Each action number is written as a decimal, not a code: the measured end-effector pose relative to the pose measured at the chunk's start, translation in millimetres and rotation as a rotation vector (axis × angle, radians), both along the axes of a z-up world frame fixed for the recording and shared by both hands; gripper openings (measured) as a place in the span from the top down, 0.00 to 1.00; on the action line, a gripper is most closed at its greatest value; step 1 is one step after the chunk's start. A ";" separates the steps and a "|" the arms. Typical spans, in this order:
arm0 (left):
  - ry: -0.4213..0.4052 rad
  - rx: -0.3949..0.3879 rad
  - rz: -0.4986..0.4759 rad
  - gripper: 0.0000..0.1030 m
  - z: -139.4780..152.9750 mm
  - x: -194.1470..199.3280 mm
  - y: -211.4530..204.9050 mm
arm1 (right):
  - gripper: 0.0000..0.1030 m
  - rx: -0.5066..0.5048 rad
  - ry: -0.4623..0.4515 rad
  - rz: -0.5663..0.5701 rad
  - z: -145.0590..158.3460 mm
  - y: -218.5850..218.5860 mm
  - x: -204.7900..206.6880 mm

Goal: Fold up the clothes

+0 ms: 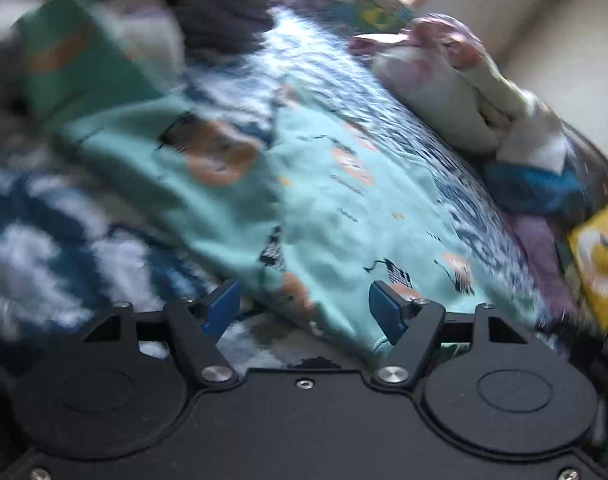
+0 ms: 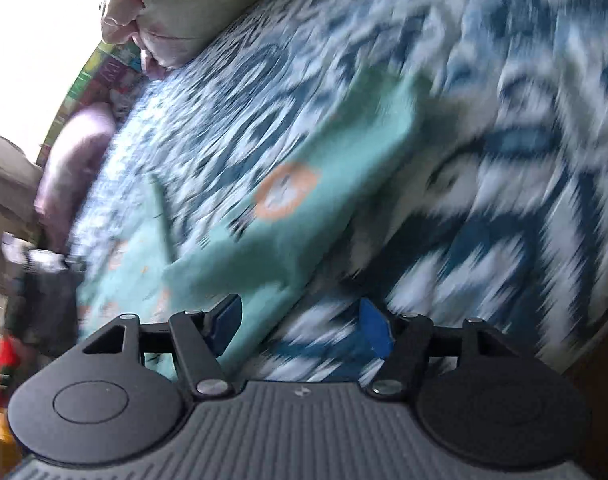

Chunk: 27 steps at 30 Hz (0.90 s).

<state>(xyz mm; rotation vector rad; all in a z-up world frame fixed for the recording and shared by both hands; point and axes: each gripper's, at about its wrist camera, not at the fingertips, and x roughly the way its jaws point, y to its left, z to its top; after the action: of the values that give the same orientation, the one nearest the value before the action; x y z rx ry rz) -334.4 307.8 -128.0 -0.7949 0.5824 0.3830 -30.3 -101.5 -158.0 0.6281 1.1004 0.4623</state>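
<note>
A: Status of both tools?

B: We see the left gripper [image 1: 304,312] and right gripper [image 2: 299,324] with jaws spread wide, holding nothing. The mint garment [image 1: 304,200] lies spread on the patterned bedspread [image 2: 504,160], just beyond both.

A: Hazard?

B: Blurred frames suggest fast motion; we risk pinching bedspread along with garment.

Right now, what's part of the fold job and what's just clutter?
Job:
- teal printed garment, spread on the blue-white bedspread
- left gripper, open
- right gripper, open

Lying about:
- pale pink-white bundle
- dark clothes
- yellow item
</note>
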 end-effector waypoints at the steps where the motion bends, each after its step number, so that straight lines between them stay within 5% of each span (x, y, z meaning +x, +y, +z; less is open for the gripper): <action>1: 0.001 -0.072 0.017 0.31 -3.0 -2.0 3.7 | 0.36 0.026 0.014 0.025 -1.6 7.5 -6.5; 9: -0.083 -0.388 -0.015 0.33 -39.5 24.6 -17.3 | 0.36 0.115 0.060 0.137 -10.6 66.3 -47.8; 16: -0.124 -0.445 0.044 0.42 -47.0 34.4 -23.5 | 0.45 0.175 0.092 0.119 -17.2 84.0 -49.2; 18: -0.102 -0.436 0.037 0.54 -48.0 37.4 -25.7 | 0.53 0.190 0.098 0.125 -21.4 92.3 -47.9; 19: -0.090 -0.414 0.026 0.66 -47.2 39.9 -28.6 | 0.66 0.182 0.096 0.142 -21.9 97.8 -48.4; 20: -0.066 -0.377 0.013 0.93 -46.2 43.5 -31.7 | 0.72 0.166 0.092 0.162 -22.2 103.5 -49.1; 21: -0.042 -0.337 0.003 0.99 -44.9 45.7 -34.9 | 0.80 0.150 0.079 0.180 -22.3 107.9 -50.2; 27: -0.010 -0.189 -0.058 0.99 -21.3 28.7 -50.8 | 0.85 0.128 -0.018 0.262 -1.5 92.6 -64.7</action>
<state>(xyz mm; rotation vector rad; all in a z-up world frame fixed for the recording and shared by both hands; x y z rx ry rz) -305.7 257.0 -149.3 -0.9585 0.6376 0.2733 -95.0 -8.9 -159.5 0.5924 1.1480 0.7682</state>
